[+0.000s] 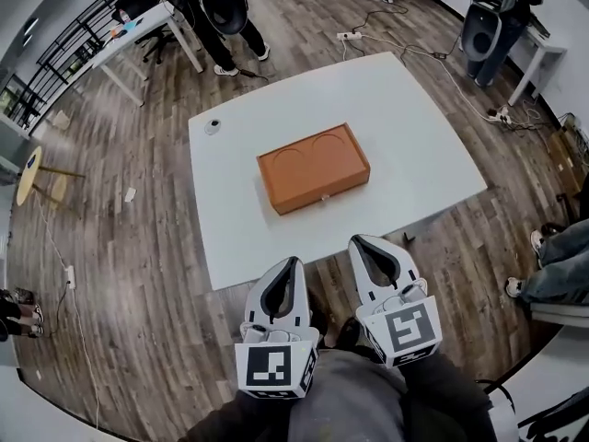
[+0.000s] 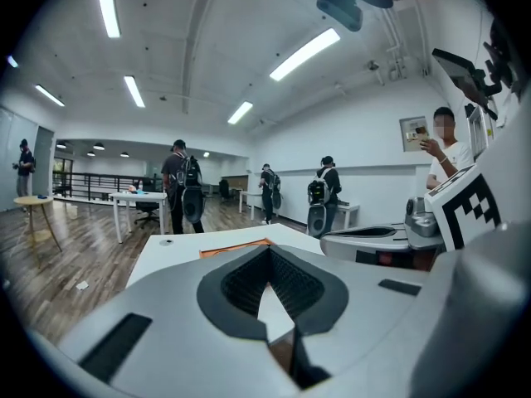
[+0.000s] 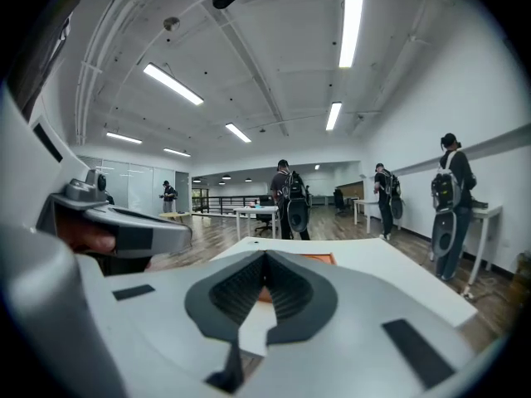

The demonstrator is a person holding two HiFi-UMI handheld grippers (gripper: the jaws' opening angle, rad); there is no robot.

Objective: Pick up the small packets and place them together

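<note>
Orange was the colour that stood out in the head view: a flat orange box (image 1: 313, 167) with two round impressions in its lid sat near the middle of the white table (image 1: 405, 109), slightly askew. No small packets lay anywhere on the tabletop. My guess was that they were inside that box, though nothing showed it. A small round object (image 1: 213, 125) sat alone toward the far left corner. The left gripper (image 1: 293, 263) and the right gripper (image 1: 360, 243) hung side by side close to the person's body, short of the table's near edge and well apart from the box. That looked like a ready stance, both tools aimed at the table.

Over to the left gripper view: its jaws met at the tips with nothing between them, only white tabletop showing through the hollow behind the pads. A sliver of the orange box peeked just above them, so this tool was lined up on the box.

The right gripper view told the same story: jaws closed and empty, with the box's orange edge sitting straight beyond the tips. Both tools would likely need to open before anything got lifted.
</note>
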